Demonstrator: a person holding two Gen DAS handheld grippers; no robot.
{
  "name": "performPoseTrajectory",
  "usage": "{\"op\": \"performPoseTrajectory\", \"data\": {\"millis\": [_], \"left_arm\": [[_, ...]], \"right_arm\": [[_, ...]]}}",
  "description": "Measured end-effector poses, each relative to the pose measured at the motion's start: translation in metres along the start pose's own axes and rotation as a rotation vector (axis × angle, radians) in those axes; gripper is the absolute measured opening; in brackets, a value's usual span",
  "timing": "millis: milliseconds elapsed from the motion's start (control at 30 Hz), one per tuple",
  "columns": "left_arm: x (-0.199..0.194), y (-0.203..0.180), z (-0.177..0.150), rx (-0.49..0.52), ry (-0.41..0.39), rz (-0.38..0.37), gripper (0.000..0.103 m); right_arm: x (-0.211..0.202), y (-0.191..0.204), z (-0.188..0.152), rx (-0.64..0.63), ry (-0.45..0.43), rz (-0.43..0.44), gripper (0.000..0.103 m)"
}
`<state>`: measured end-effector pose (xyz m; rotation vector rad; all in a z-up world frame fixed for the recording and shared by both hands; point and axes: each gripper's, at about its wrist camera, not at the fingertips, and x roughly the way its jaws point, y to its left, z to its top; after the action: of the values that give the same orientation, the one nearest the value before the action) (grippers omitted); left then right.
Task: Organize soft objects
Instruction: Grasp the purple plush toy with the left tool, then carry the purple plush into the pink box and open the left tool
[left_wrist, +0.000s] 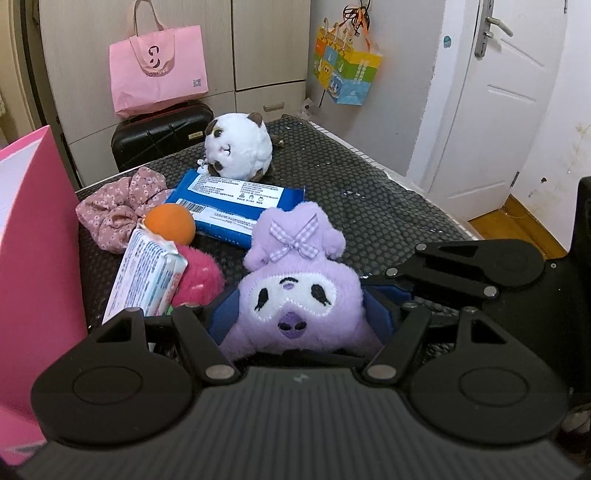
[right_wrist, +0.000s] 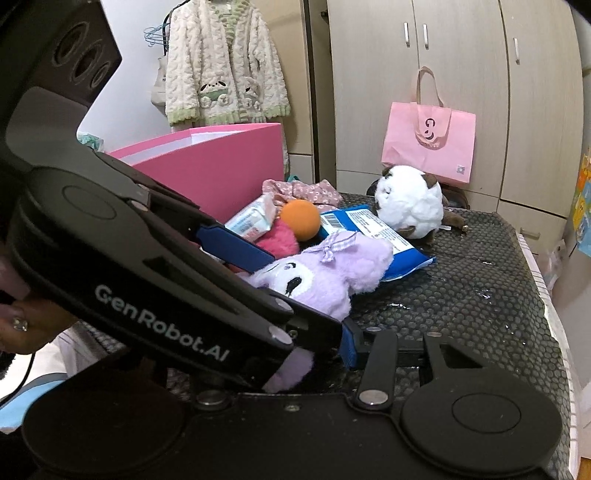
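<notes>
Both tools are matte black, with round pivot discs, silver rivets and blue pads. The left tool (left_wrist: 301, 314) reads "GenRobot.AI" in white; a fingernail beside it carries a gem.

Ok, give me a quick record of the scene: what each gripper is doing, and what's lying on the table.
left gripper: shut on the purple plush, pads on either side of its face
right gripper: right next to the plush; grip unclear
on the table: white plush, blue wipes pack, orange ball, floral scrunchie, tissue pack, pink fluffy toy
container: pink box, at the table's left
</notes>
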<state>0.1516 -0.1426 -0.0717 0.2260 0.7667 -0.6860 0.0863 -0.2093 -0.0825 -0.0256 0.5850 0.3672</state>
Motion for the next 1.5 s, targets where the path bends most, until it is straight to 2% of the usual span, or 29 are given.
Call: {"op": "performPoseTrajectory", "data": {"millis": [333, 500, 767, 967, 1133, 1233, 1500], "left_arm": [[-0.046, -0.001, -0.014, -0.022, -0.007, -0.004, 0.072], [-0.078, 0.007, -0.022, -0.054, -0.02, 0.006, 0.072], [-0.133, 0.029, -0.042, -0.133, -0.046, 0.074, 0.072], [-0.17, 0.052, -0.044, -0.155, -0.117, 0.124, 0.072], [-0.18, 0.088, -0.034, -0.186, -0.182, 0.156, 0.073], [-0.176, 0.116, -0.024, -0.225, -0.204, 0.152, 0.074], [-0.147, 0.191, 0.007, -0.318, -0.189, 0.126, 0.073]], "right_arm": [[-0.026, 0.033, 0.008, -0.002, 0.015, 0.005, 0.052], [-0.037, 0.055, 0.019, -0.013, 0.012, 0.048, 0.052], [-0.044, 0.102, 0.04, -0.077, 0.009, 0.15, 0.051], [-0.041, 0.13, 0.067, -0.129, -0.04, 0.196, 0.051], [-0.019, 0.14, 0.097, -0.151, -0.073, 0.222, 0.051], [0.004, 0.139, 0.119, -0.153, -0.063, 0.234, 0.051], [0.073, 0.137, 0.17, -0.201, 0.009, 0.243, 0.051]]}}
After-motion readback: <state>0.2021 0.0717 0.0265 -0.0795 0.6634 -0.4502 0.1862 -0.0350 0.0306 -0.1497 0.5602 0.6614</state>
